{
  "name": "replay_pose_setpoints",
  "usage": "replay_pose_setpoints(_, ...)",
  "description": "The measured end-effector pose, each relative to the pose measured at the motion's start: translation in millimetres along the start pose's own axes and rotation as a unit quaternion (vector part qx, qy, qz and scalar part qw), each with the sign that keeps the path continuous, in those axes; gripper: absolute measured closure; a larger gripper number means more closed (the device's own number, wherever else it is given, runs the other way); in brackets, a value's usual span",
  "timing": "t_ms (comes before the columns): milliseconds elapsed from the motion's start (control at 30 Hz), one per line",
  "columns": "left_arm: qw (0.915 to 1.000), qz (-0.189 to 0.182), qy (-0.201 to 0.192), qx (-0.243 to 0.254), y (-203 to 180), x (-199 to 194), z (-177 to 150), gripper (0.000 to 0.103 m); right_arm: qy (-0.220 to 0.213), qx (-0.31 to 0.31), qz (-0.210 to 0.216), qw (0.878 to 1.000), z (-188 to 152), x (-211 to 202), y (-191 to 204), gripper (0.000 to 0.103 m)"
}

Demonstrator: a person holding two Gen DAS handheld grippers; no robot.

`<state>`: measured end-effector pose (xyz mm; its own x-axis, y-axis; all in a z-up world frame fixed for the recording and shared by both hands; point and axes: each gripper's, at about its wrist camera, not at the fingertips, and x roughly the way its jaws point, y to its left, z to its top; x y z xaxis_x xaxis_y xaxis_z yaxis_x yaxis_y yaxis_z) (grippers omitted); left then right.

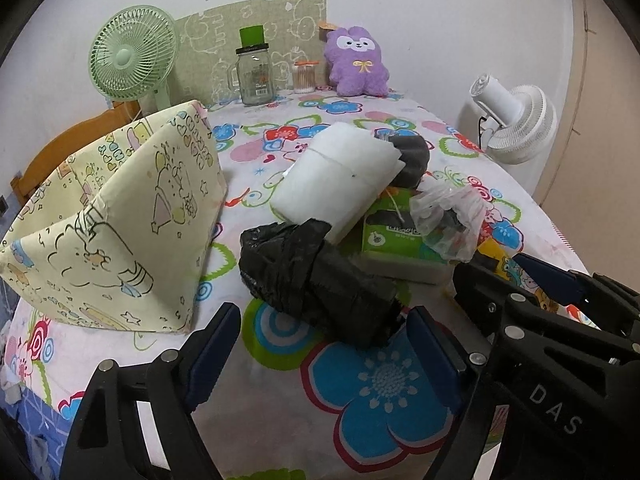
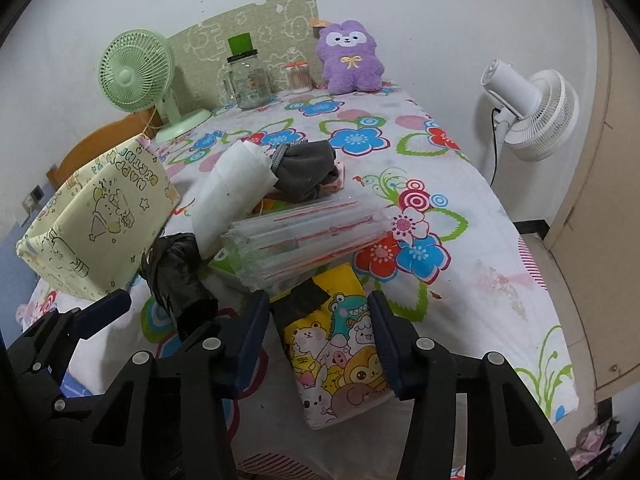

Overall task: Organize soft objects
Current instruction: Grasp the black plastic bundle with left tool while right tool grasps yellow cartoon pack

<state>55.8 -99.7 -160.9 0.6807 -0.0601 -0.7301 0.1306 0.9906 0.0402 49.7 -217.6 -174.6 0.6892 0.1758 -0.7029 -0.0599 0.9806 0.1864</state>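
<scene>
A pile of soft things lies on the flowered tablecloth (image 1: 264, 408). A black plastic bag roll (image 1: 316, 280) lies nearest, its end between the fingers of my open left gripper (image 1: 320, 344). Behind it are a white padded bundle (image 1: 340, 176), a dark grey cloth (image 1: 412, 156), a green tissue pack (image 1: 396, 236) and a clear plastic bag (image 1: 452, 216). A yellow cartoon fabric bin (image 1: 116, 232) stands open at the left. My open right gripper (image 2: 320, 340) straddles a yellow cartoon pouch (image 2: 340, 356), just below a clear pack of straws (image 2: 308, 236). A purple plush (image 1: 356, 64) sits at the back.
At the back stand a green desk fan (image 1: 132, 60), a glass jar with green lid (image 1: 254, 76) and a cotton-swab tub (image 1: 306, 76). A white fan (image 2: 532, 112) stands off the table's right edge. A wooden chair back (image 1: 80, 136) is behind the bin.
</scene>
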Motion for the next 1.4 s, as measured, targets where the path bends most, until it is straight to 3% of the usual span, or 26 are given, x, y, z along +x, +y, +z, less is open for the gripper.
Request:
replay_pose_setpoints(400, 0.9998, -0.001, -0.011, -0.018, -0.6, 4.6, 15.9, 0.017, -0.020, 0.009, -0.024, 0.999, 12.5, -10.3, -6.6, 0.051)
replay_pose_setpoints(900, 0.9995, -0.010, 0.006, -0.031, 9.2, 12.3, 19.1, 0.058, -0.011, 0.010, -0.021, 1.000, 21.0, 0.5, 1.8, 0.051)
replay_pose_setpoints(1400, 0.9989, -0.018, 0.000, -0.043, 18.2, -11.0, 19.1, 0.067, -0.036, -0.003, -0.021, 0.999, 23.1, -22.3, 19.2, 0.051)
